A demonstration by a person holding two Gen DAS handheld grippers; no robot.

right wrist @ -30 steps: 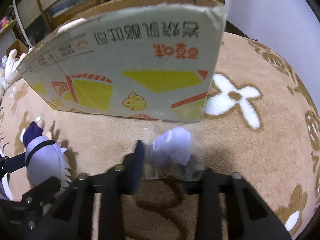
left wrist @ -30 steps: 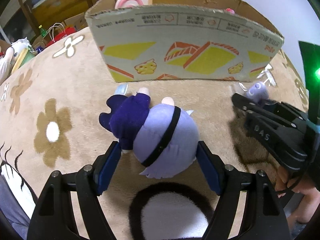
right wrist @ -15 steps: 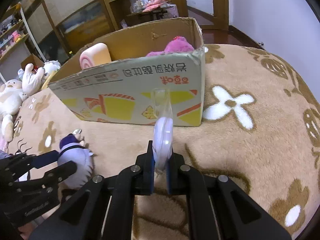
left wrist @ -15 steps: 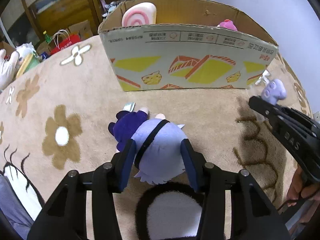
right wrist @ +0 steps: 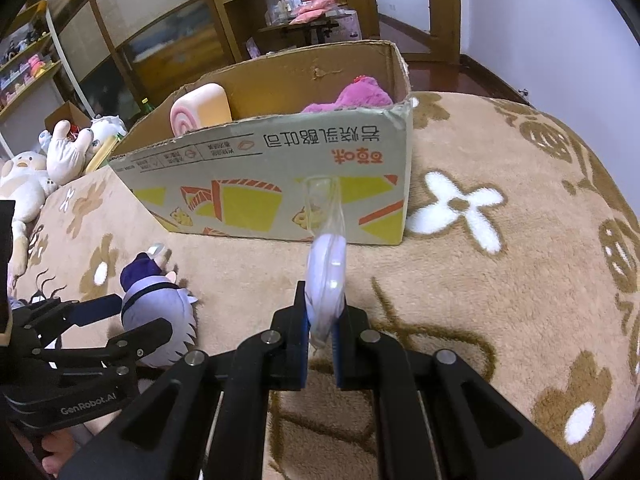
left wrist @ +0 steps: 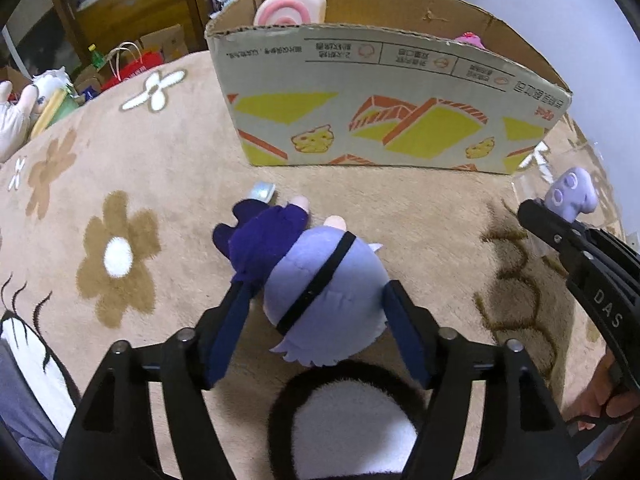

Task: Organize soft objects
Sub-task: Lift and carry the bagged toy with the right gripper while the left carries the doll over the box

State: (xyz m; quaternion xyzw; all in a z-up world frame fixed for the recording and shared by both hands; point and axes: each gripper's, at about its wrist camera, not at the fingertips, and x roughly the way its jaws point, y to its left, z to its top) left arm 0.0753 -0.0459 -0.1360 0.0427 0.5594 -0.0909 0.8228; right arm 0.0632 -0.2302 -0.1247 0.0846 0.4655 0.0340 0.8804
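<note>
A lavender plush doll (left wrist: 320, 292) with a dark purple hat lies on the tan flowered blanket (left wrist: 120, 184); it also shows in the right wrist view (right wrist: 160, 308). My left gripper (left wrist: 316, 308) is shut on the doll's round head, one pad on each side. My right gripper (right wrist: 322, 316) is shut on a small lavender toy in a clear plastic bag (right wrist: 326, 276) and holds it above the blanket; the toy shows in the left wrist view (left wrist: 570, 196). A printed cardboard box (left wrist: 380, 104) stands behind, holding a pink roll cushion (right wrist: 200, 110) and a magenta plush (right wrist: 352, 96).
Several white plush toys (right wrist: 36, 168) lie off the blanket's left edge. A red bag (left wrist: 136, 66) and cartons sit on the floor behind. Wooden shelves (right wrist: 160, 20) line the back wall. A white wall (right wrist: 540, 20) stands to the right.
My left gripper closed onto the doll's head. My right gripper closed on the bagged toy and lifted it, so the box interior came into view.
</note>
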